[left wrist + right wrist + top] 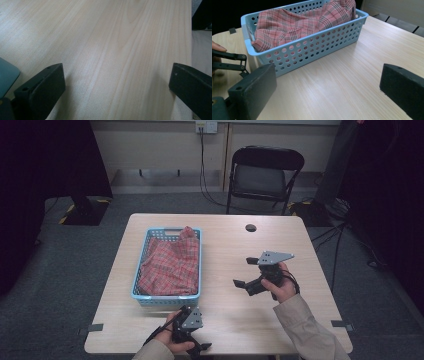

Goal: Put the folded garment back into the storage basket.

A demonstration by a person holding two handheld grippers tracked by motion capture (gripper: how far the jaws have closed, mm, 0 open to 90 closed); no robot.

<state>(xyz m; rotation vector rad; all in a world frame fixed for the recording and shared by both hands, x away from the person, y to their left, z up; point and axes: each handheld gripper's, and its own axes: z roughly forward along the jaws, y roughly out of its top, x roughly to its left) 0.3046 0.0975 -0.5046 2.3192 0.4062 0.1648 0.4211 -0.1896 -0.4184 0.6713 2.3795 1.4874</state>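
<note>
Red plaid cloth [172,265] bunched inside the blue basket [141,261], left of centre on the wooden surface [240,320]. Left gripper [196,346] low at the near edge, fingers [41,90] spread, empty. Right gripper [245,272] right of the basket, fingers [252,90] spread wide, holding nothing.

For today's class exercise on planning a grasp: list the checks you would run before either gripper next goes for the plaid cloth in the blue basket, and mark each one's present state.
1. Left gripper open: ok, jaws stand wide apart.
2. Right gripper open: ok, jaws wide, nothing between them.
3. Plaid cloth reachable from above: ok, it lies piled in the basket, one corner over the far rim.
4. Blue basket upright on the table: ok.
5. Path from right gripper to basket free: ok, bare wood between.
6. Anything under the cloth: cannot tell.
</note>
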